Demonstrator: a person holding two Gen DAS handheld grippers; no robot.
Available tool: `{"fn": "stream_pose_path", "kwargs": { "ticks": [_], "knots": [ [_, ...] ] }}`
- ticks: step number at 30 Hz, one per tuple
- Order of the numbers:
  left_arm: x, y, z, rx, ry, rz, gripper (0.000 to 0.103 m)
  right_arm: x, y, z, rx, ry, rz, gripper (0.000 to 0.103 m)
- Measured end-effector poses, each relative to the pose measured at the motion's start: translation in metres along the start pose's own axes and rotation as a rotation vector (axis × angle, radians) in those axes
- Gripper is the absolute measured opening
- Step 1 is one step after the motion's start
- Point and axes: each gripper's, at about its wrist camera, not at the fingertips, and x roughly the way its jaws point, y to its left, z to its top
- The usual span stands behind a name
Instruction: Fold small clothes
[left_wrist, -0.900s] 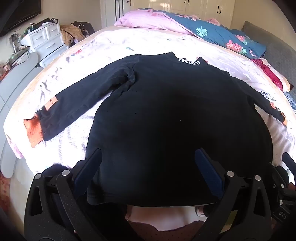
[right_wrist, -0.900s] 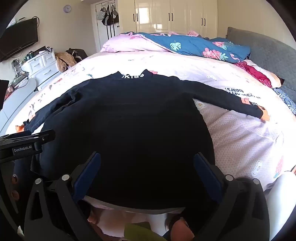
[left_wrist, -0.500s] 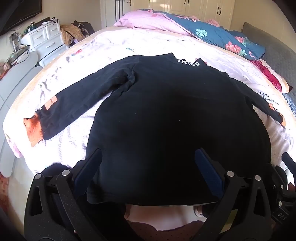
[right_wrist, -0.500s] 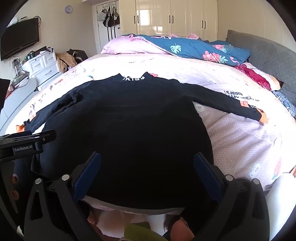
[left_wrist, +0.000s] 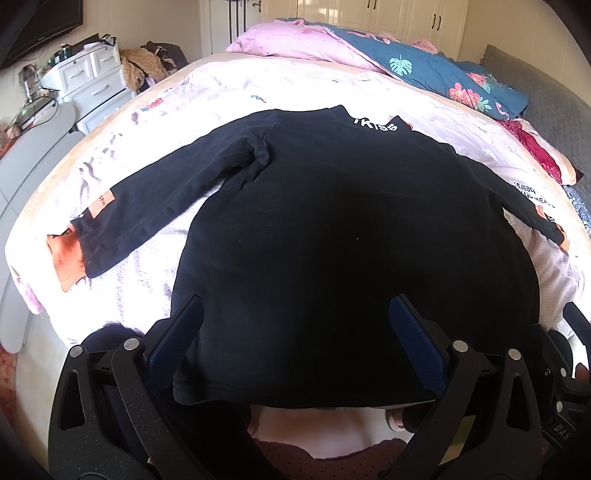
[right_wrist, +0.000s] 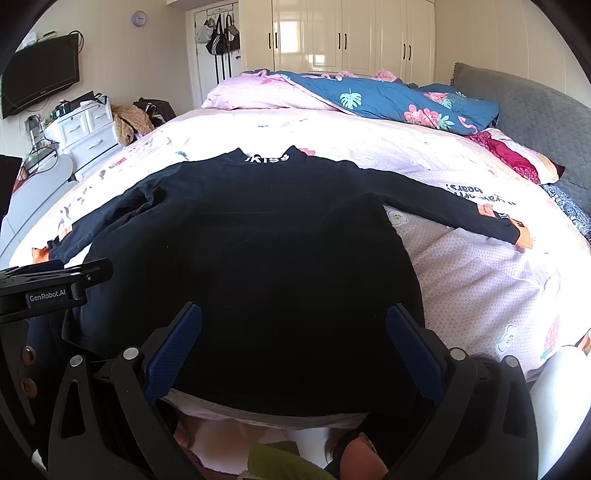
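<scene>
A small black long-sleeved shirt (left_wrist: 332, 229) lies flat on the bed, collar away from me, both sleeves spread out. It also shows in the right wrist view (right_wrist: 266, 258). Its left sleeve (left_wrist: 155, 206) ends in an orange cuff (left_wrist: 66, 258); its right sleeve (right_wrist: 454, 206) reaches toward the bed's right side. My left gripper (left_wrist: 295, 325) is open and empty above the shirt's hem. My right gripper (right_wrist: 293, 332) is open and empty, also above the hem. The left gripper's body shows at the left edge of the right wrist view (right_wrist: 48, 291).
The bed (right_wrist: 369, 144) has a pale pink printed cover. A pink pillow (right_wrist: 255, 92) and a blue floral duvet (right_wrist: 399, 103) lie at its far end. A white drawer unit (right_wrist: 85, 129) stands at the left, a grey headboard (right_wrist: 535, 122) at the right.
Both grippers have risen or tilted slightly, so the shirt sits a little lower in both views. The shirt itself has not moved.
</scene>
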Motion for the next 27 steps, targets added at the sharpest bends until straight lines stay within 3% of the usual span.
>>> {"fn": "stream_pose_path", "kwargs": {
  "ticks": [27],
  "knots": [
    [0.003,-0.0002,-0.0019,0.003,0.011,-0.006,0.094,0.0007,-0.0003,-0.0004,-0.002,0.0,0.0,0.099]
  ]
}}
